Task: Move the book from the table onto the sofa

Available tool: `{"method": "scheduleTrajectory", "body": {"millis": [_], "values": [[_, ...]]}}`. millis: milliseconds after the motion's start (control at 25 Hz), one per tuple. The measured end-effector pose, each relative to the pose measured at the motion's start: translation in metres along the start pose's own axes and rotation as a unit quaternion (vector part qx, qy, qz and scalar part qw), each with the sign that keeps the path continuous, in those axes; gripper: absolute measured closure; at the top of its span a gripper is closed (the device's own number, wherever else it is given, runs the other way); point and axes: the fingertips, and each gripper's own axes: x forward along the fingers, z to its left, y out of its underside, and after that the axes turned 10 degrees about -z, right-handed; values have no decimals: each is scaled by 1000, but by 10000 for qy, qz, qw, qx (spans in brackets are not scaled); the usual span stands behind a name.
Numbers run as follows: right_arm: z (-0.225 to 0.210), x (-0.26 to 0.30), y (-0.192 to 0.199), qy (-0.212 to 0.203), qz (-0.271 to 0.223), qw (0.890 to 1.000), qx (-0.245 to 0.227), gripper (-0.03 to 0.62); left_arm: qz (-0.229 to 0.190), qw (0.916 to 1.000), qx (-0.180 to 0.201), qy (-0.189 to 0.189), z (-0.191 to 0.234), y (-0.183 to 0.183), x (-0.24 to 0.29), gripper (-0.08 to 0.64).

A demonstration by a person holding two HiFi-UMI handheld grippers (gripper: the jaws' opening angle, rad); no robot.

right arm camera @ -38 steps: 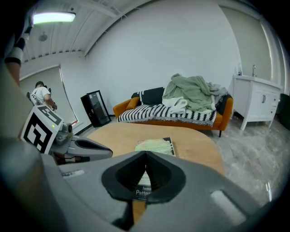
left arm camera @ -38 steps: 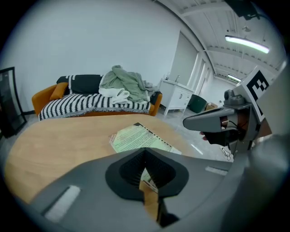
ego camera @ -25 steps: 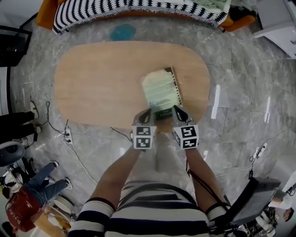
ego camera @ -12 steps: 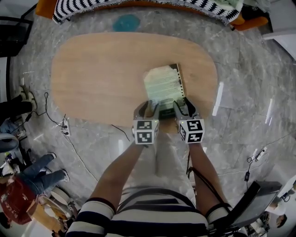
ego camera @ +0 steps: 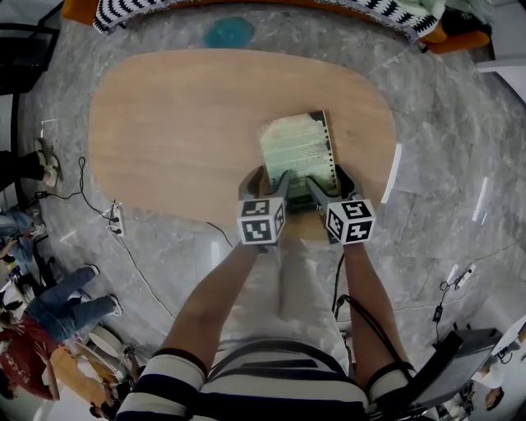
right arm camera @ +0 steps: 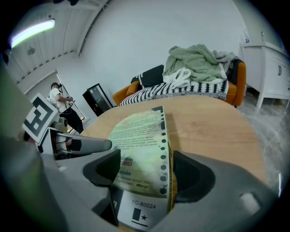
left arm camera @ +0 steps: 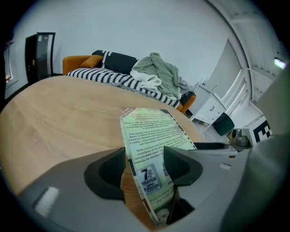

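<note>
A pale green book (ego camera: 299, 156) lies flat on the oval wooden table (ego camera: 173, 123), near its front right edge. Both grippers sit at the book's near end, their jaws opening. My left gripper (ego camera: 267, 185) straddles the near left corner (left arm camera: 154, 131), with bare wood showing beside the cover. My right gripper (ego camera: 325, 187) straddles the near right, perforated edge (right arm camera: 138, 136), with gaps at both pads. The orange sofa (ego camera: 131, 10) with its striped blanket lies beyond the table's far side.
A heap of pale clothes (right arm camera: 197, 61) lies on the sofa. On the floor are a teal round patch (ego camera: 229, 31) between table and sofa and a power strip with cables (ego camera: 115, 230) at the left. People stand at the lower left (ego camera: 49, 329). A white cabinet (left arm camera: 213, 102) is right of the sofa.
Both grippers' jaws have gone from shut to wide apart. Both have come forward and down, so the book's near corners now lie between the jaws.
</note>
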Motion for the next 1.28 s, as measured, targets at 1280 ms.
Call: {"method": "scheduleTrajectory", "body": {"millis": [1280], "values": [[23, -33, -43, 54, -647, 9975, 266, 284, -707, 9951, -678, 108, -22, -41, -32, 296]]}}
